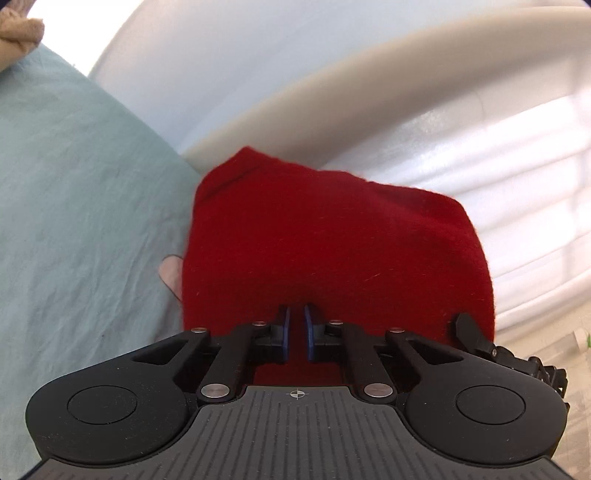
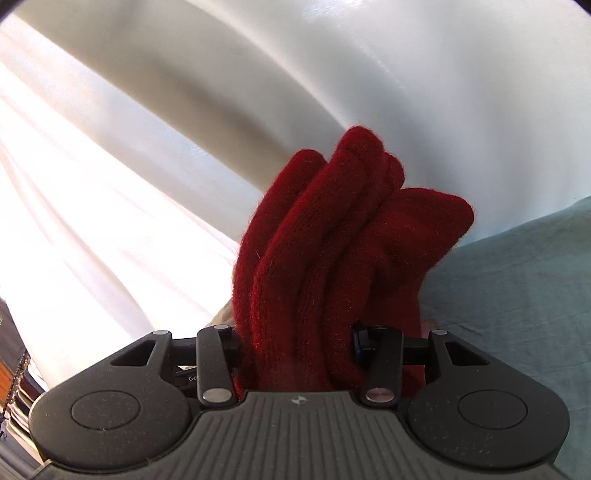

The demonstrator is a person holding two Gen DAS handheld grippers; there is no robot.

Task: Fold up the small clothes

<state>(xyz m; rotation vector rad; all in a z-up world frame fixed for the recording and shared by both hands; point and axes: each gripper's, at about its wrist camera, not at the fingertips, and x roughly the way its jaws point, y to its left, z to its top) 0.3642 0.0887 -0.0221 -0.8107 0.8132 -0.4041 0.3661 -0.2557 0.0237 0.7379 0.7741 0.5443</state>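
Note:
A red knitted glove [image 1: 332, 236] hangs in the air between my two grippers. My left gripper [image 1: 297, 314] is shut on the glove's flat cuff end, its blue pads [image 1: 285, 332] nearly together with red wool between and behind them. In the right wrist view the glove's fingers [image 2: 332, 236] stand up bunched between the jaws. My right gripper [image 2: 297, 343] holds that bunch, the jaws set wide around the thick wool. The tip of the right gripper [image 1: 469, 328] shows at the glove's right edge in the left wrist view.
A light teal sheet [image 1: 74, 206] covers the surface at the left; it also shows in the right wrist view [image 2: 517, 302]. A beige cloth [image 1: 18, 33] lies at the far top left. A white wall and bright curtain [image 2: 92, 221] lie behind.

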